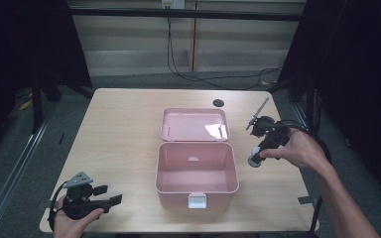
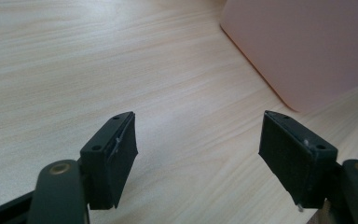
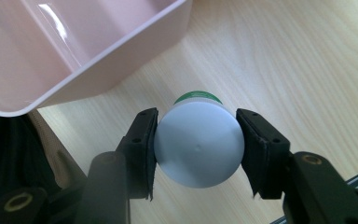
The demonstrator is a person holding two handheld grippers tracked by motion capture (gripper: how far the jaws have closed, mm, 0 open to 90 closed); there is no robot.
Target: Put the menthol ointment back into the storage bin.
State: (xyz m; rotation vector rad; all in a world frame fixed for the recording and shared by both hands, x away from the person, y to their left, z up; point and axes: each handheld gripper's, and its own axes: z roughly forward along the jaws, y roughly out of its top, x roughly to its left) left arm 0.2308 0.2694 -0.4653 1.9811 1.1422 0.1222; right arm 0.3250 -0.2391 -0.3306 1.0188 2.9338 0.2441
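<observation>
An open pink box sits mid-table, its lid folded back flat behind it. My right gripper is to the right of the box, shut on a small white-capped bottle with a green label edge; both jaws press the cap's sides. In the right gripper view the box rim lies just above the bottle. My left gripper rests near the table's front left corner, open, with bare wood between its jaws. A corner of the pink box shows ahead of it.
A dark round hole sits in the tabletop behind the box. Cables run on the floor beyond the far edge. The box's white latch faces the front edge. Bare wood spreads left of the box.
</observation>
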